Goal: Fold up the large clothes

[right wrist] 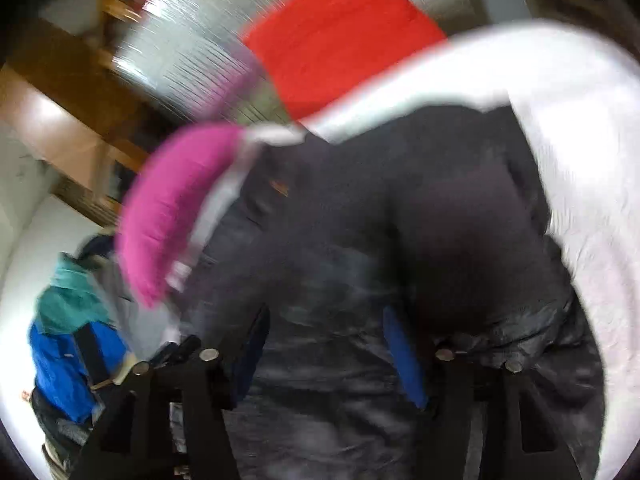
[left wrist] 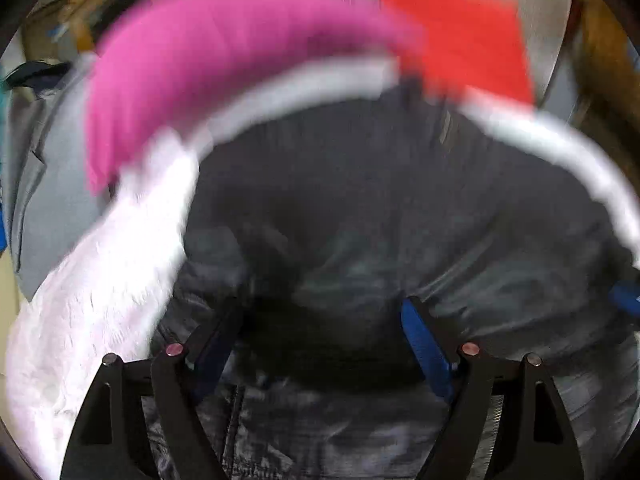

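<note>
A large dark grey jacket (left wrist: 360, 200) with a shiny, creased shell fills the middle of both wrist views (right wrist: 340, 240). My left gripper (left wrist: 320, 316) hangs just over it, its blue-padded fingers (left wrist: 424, 344) spread wide with nothing pinched between them. My right gripper (right wrist: 325, 316) also stands open above the jacket; its blue pads (right wrist: 404, 360) are apart and the fabric lies beneath them, not clamped. Both pictures are blurred, so I cannot tell whether the fingertips touch the cloth.
A white fleecy cloth (left wrist: 100, 300) curves around the jacket, seen at the right in the right wrist view (right wrist: 580, 160). A pink garment (left wrist: 200, 60) and a red cloth (left wrist: 472, 40) lie beyond it. A grey garment (left wrist: 48, 180) lies left; blue and teal clothes (right wrist: 68, 352) are heaped at lower left.
</note>
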`<move>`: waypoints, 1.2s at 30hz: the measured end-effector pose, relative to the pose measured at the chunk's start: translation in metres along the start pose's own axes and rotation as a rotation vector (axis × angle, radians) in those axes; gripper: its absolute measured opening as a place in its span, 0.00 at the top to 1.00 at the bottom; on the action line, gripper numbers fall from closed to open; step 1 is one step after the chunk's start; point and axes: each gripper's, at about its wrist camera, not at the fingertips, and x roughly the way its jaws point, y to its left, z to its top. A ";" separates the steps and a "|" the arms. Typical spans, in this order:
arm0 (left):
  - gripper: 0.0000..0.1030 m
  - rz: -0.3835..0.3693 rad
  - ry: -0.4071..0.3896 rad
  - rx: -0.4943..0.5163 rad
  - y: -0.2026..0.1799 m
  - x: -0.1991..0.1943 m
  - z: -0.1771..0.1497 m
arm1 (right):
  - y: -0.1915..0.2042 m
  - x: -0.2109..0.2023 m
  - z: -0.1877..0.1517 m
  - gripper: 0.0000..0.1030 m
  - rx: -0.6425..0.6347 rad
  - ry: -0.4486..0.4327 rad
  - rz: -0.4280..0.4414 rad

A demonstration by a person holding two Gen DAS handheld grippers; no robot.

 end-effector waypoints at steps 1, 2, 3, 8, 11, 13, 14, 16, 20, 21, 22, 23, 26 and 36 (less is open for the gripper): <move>0.18 -0.013 -0.013 0.003 0.003 0.000 0.000 | -0.002 -0.002 0.000 0.44 0.013 -0.002 0.016; 0.18 -0.035 -0.037 0.002 0.008 -0.008 0.002 | 0.001 -0.010 0.001 0.44 -0.001 -0.012 0.029; 0.18 -0.081 -0.040 -0.002 0.016 -0.016 0.005 | 0.005 -0.018 0.003 0.43 -0.035 -0.015 0.037; 0.18 -0.142 -0.234 -0.032 0.083 -0.052 0.022 | -0.010 -0.079 0.033 0.31 -0.076 -0.174 -0.002; 0.18 -0.147 -0.178 -0.182 0.136 -0.028 0.036 | -0.050 -0.091 0.054 0.30 0.034 -0.206 -0.051; 0.18 -0.249 -0.079 -0.324 0.167 -0.001 0.042 | -0.066 -0.090 0.059 0.30 0.080 -0.203 -0.060; 0.18 -0.310 -0.049 -0.397 0.181 0.011 0.043 | -0.070 -0.092 0.058 0.29 0.087 -0.213 -0.071; 0.18 -0.327 -0.046 -0.442 0.190 0.020 0.046 | -0.056 -0.099 0.052 0.29 0.029 -0.243 -0.055; 0.19 -0.324 -0.064 -0.394 0.177 0.033 0.065 | 0.006 -0.090 0.034 0.29 -0.223 -0.209 -0.040; 0.19 -0.330 -0.063 -0.383 0.170 0.035 0.069 | 0.026 -0.079 0.028 0.29 -0.304 -0.180 -0.049; 0.19 -0.333 -0.063 -0.377 0.167 0.038 0.075 | 0.037 -0.069 0.023 0.29 -0.354 -0.155 -0.053; 0.19 -0.326 -0.071 -0.370 0.160 0.040 0.078 | 0.050 -0.054 0.015 0.30 -0.413 -0.113 -0.062; 0.46 -0.227 -0.063 -0.360 0.153 0.053 0.087 | 0.055 -0.005 -0.001 0.30 -0.470 0.010 -0.143; 0.96 -0.019 -0.025 -0.336 0.171 0.073 0.077 | 0.051 0.026 -0.016 0.40 -0.508 0.063 -0.296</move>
